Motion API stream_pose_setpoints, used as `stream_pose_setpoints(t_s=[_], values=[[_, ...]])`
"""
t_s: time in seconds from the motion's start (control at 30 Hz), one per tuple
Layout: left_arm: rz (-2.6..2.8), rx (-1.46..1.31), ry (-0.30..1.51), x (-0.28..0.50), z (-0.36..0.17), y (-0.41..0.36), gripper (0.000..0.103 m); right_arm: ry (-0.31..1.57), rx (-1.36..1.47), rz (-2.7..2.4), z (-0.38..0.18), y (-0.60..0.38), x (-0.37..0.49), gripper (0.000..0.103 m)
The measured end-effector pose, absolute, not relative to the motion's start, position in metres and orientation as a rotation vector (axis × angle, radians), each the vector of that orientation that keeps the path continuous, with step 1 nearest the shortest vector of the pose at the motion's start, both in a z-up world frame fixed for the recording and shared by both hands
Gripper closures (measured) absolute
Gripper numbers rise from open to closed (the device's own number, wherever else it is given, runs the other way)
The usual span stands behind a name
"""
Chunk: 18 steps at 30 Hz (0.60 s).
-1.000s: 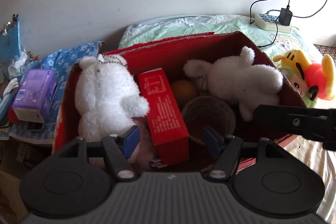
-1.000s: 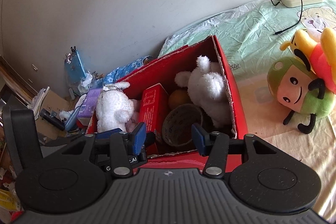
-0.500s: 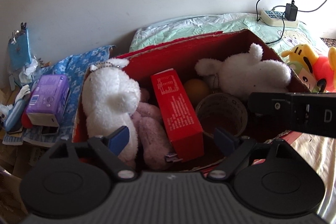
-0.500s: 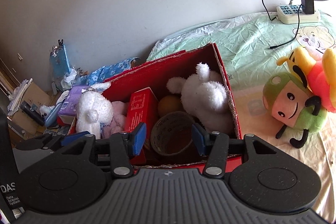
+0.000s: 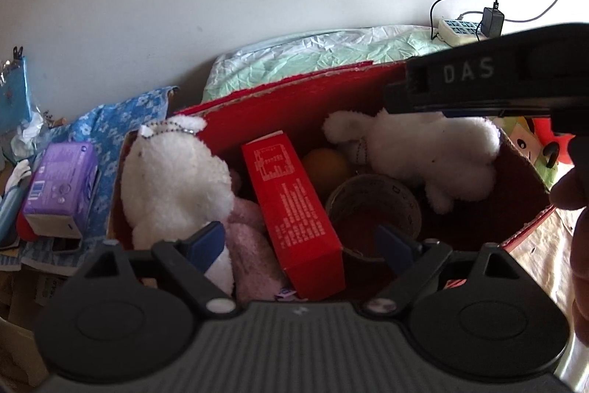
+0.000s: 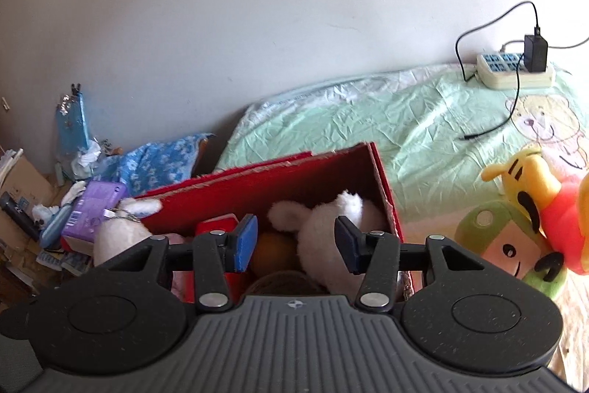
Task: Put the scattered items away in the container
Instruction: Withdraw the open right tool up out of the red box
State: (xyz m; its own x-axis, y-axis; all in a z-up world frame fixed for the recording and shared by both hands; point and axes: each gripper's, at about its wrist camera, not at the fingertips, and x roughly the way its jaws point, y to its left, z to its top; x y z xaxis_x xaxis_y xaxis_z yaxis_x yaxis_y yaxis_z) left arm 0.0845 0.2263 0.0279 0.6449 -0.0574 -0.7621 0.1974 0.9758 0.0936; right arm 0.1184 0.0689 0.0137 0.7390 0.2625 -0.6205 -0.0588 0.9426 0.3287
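A red cardboard box (image 5: 279, 109) (image 6: 279, 179) on the bed holds two white plush toys (image 5: 173, 179) (image 5: 434, 153), a pink plush (image 5: 254, 256), a red carton (image 5: 291, 205), an orange ball (image 5: 325, 164) and a brown cup (image 5: 371, 212). My left gripper (image 5: 300, 240) hovers open over the box's near side, holding nothing. My right gripper (image 6: 294, 242) is open and empty above the box; its black body (image 5: 489, 76) crosses the upper right of the left wrist view. A yellow and red plush (image 6: 541, 194) and a green plush (image 6: 497, 245) lie on the bed right of the box.
A power strip (image 6: 515, 72) with a plugged charger and cable lies at the bed's far right by the wall. Left of the box sit a purple pack (image 5: 59, 186), blue patterned cloth (image 6: 154, 157) and floor clutter with cardboard (image 6: 22, 179). A hand (image 5: 578, 209) shows at the right edge.
Both grippers have pulled back and risen from the box. The right gripper's body has swung across the upper right of the left wrist view. Box contents have not moved.
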Motion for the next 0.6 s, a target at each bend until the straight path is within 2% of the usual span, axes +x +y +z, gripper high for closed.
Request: stream_pose_setpoints(t_s=[0.07, 0.2, 0.37, 0.47, 0.6], values=[[-0.158, 0.166, 0.862, 0.088, 0.027, 0.226, 0.013, 0.761, 0.328, 0.171, 0.008, 0.065, 0.120, 0.060], [-0.210, 0.145, 0.854, 0.090, 0.024, 0.226, 0.014, 0.808, 0.347, 0.163, 0.004, 0.066, 0.112, 0.060], [-0.269, 0.139, 0.851, 0.093, 0.021, 0.223, 0.014, 0.830, 0.343, 0.136, 0.005, 0.071, 0.107, 0.057], [-0.277, 0.141, 0.852, 0.096, 0.019, 0.223, 0.014, 0.855, 0.442, 0.153, 0.009, 0.064, 0.110, 0.045], [-0.288, 0.137, 0.856, 0.097, 0.018, 0.227, 0.014, 0.880, 0.464, 0.140, 0.012, 0.068, 0.111, 0.044]])
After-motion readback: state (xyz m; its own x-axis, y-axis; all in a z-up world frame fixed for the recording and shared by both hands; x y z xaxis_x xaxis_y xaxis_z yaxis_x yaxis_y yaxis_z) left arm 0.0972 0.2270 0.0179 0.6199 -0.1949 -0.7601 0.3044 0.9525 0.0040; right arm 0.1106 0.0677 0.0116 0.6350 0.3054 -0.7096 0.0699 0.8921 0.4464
